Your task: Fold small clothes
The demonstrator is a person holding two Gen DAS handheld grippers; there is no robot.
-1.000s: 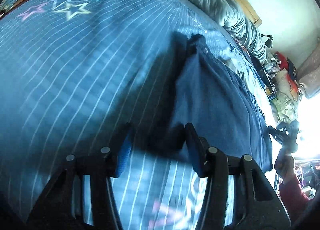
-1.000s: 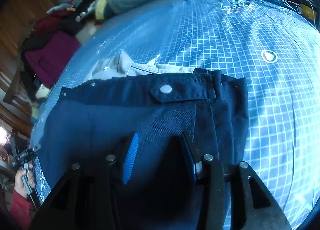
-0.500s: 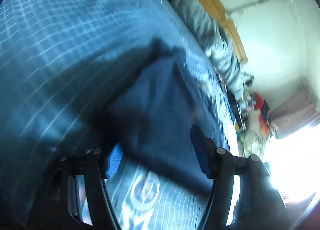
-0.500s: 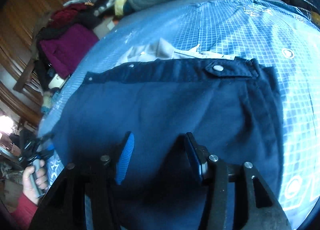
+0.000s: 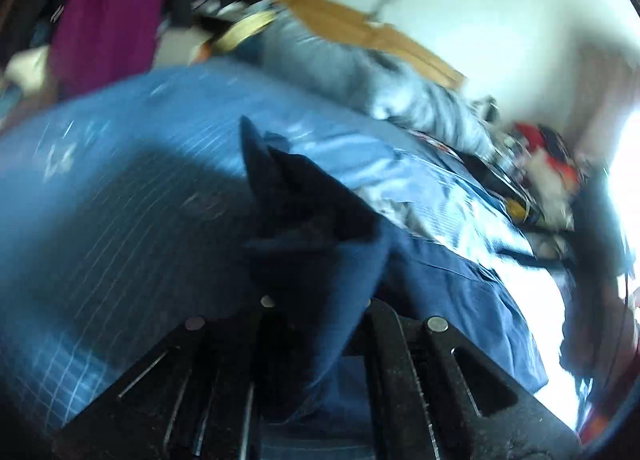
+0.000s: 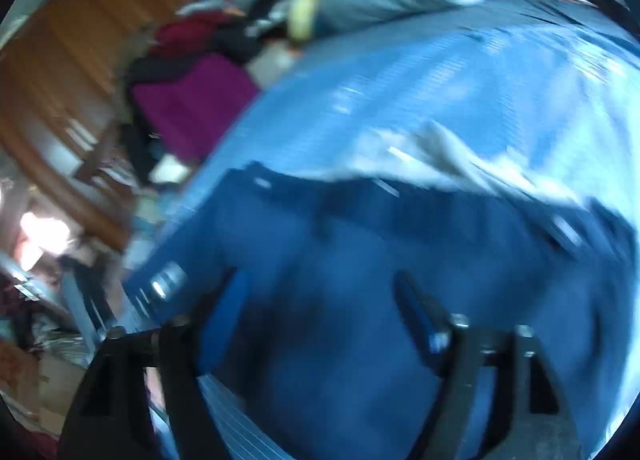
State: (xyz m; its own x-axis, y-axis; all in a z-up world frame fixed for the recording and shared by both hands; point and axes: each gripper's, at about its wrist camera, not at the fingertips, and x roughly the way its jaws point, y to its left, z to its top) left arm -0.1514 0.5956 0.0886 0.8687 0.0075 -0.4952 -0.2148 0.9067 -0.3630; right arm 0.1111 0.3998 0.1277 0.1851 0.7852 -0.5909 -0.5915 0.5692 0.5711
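Note:
Dark navy shorts [image 6: 360, 260] lie spread on the blue checked bedspread [image 6: 440, 80]. In the left wrist view my left gripper [image 5: 316, 312] is shut on a bunched edge of the navy shorts [image 5: 316, 236] and lifts it off the bed. In the right wrist view my right gripper [image 6: 320, 296] is open, its fingers wide apart just over the shorts' cloth. A light grey garment [image 6: 440, 152] lies behind the waistband. Both views are blurred by motion.
A grey duvet [image 5: 380, 88] is bunched along the far side of the bed. A purple cloth pile [image 6: 192, 104] and wooden furniture [image 6: 80, 60] stand beyond the bed's left edge. Clutter [image 5: 548, 176] sits at the far right.
My left gripper closed on the shorts' edge and raised it. My right gripper opened wider and swung left over the shorts.

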